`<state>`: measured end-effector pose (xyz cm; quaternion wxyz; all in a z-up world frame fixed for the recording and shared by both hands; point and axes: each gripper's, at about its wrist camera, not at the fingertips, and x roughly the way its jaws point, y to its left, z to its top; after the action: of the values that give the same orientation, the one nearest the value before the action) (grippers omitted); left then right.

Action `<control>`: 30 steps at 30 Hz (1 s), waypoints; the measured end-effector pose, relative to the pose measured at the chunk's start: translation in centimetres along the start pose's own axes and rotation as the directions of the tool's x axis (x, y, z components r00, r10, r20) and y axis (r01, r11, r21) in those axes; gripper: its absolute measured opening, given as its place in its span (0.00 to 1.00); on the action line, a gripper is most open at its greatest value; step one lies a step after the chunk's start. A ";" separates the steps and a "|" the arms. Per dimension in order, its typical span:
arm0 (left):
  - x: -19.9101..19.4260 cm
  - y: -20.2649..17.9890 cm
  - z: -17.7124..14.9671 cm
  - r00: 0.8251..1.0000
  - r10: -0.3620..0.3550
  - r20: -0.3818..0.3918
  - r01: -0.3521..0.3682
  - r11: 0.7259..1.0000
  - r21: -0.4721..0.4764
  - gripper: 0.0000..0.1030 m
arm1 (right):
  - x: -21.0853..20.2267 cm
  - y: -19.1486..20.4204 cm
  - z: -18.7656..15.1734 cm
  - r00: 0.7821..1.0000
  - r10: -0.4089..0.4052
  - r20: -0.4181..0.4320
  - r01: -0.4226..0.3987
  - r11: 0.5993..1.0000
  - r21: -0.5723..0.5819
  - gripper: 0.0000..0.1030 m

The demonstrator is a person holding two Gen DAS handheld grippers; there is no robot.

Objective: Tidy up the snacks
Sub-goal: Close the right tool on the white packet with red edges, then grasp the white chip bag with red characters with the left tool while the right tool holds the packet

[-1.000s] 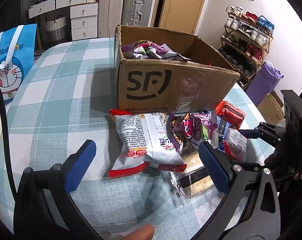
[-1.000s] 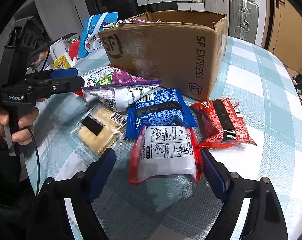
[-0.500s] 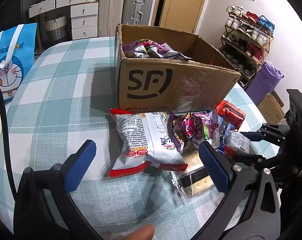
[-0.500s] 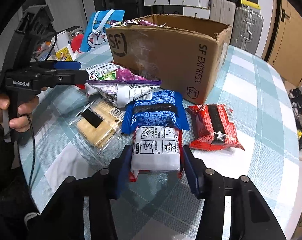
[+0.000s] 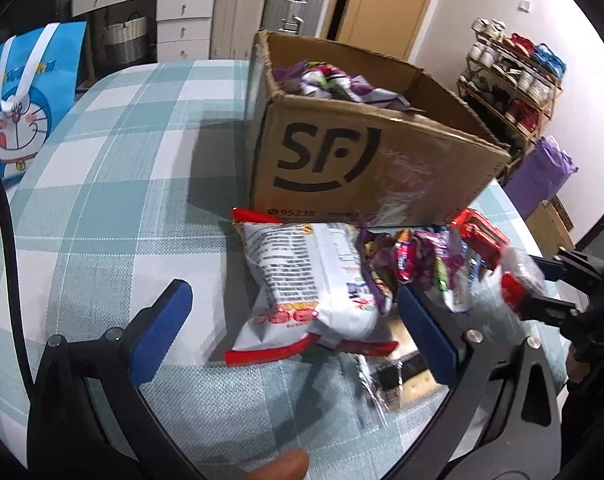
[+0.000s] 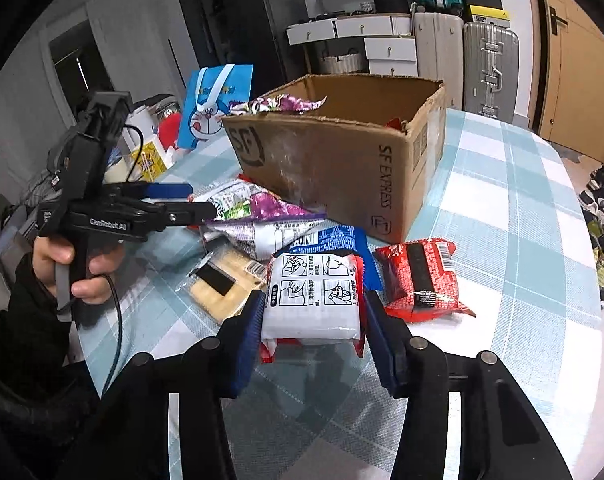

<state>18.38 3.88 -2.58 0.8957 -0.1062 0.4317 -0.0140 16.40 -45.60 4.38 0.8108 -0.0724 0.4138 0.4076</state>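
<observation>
On the left, the left gripper (image 5: 289,320) hovers with its fingers spread wide and empty over the white-and-red chip bag (image 5: 314,280), which lies on the checked bench (image 5: 121,200) just before the cardboard box (image 6: 342,160). Further right, the right gripper (image 6: 312,316) has its fingers closed on both sides of the white-and-red noodle packet (image 6: 312,300), which looks lifted clear of the bench. The packet seems light and crinkly with brittle contents, so gripping across its flat sides, gently, suits it best.
</observation>
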 end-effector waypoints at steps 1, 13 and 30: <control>0.3 0.1 0.0 1.000 -0.003 -0.006 0.003 1.000 -0.010 0.99 | -0.1 -0.1 0.1 1.000 0.001 0.007 -0.001 1.000 0.005 0.48; 1.7 0.7 0.1 0.997 -0.078 -0.029 0.076 0.995 -0.065 0.70 | -0.7 -0.4 0.4 1.000 -0.008 0.028 0.008 1.000 0.018 0.48; -0.3 0.6 -0.1 0.997 -0.078 0.017 0.078 0.996 -0.032 0.44 | -1.5 -0.8 0.5 0.997 -0.029 0.072 0.026 0.999 0.032 0.48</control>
<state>18.02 4.47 -2.51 0.8959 -0.1376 0.4204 -0.0409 16.80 -46.82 5.66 0.8317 -0.0510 0.3894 0.3924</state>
